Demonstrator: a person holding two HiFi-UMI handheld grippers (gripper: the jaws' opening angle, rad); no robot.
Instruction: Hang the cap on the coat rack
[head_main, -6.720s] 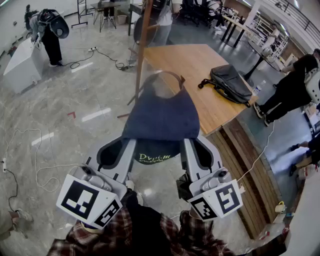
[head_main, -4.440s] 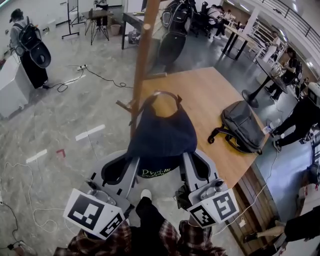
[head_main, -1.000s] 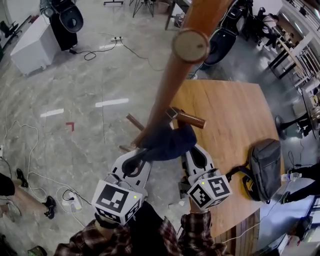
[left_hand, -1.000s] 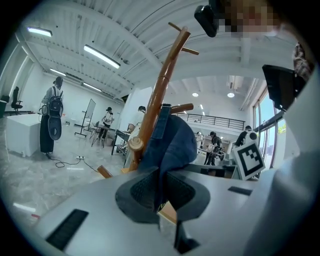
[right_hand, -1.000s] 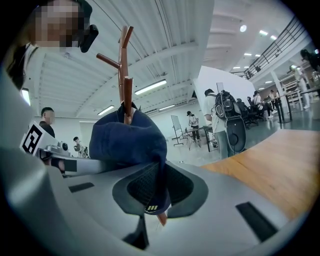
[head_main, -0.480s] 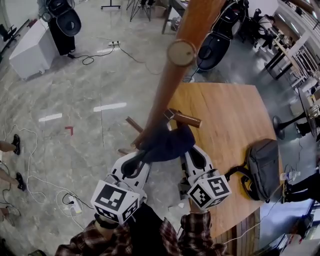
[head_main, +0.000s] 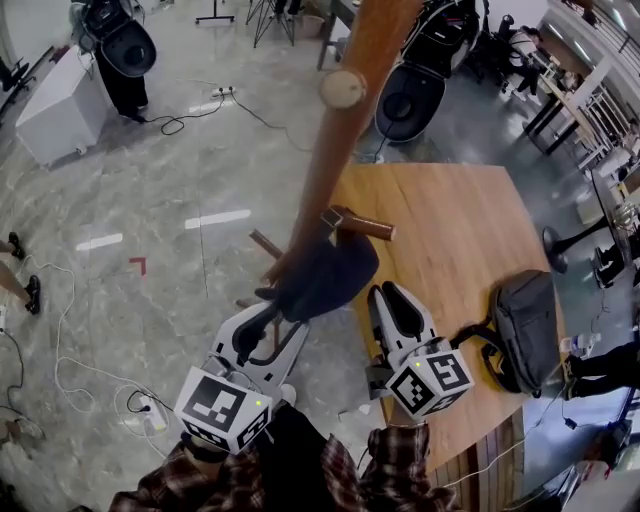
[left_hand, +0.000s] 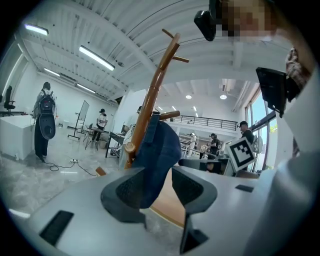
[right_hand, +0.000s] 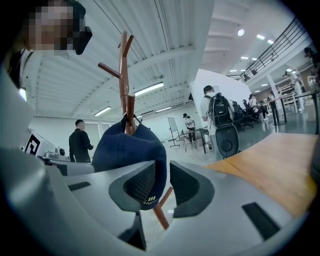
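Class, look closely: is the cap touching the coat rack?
Touching. The right gripper view shows the cap hanging from the coat rack, its top hooked on the wood with no gap.

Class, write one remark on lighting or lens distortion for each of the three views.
Head view: wide-angle perspective swells the coat rack toward the top; light strips glint off the floor. Left gripper view: dark round vignette, bright ceiling lights. Right gripper view: the cap shows dark against bright surroundings.

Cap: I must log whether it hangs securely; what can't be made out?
- Hold of the dark blue cloth cap on the brown wooden peg: head view, crown covers the contact.
- Foot of the tall wooden coat rack: head view, behind the cap.
- Cap's edge print: right gripper view, too small.
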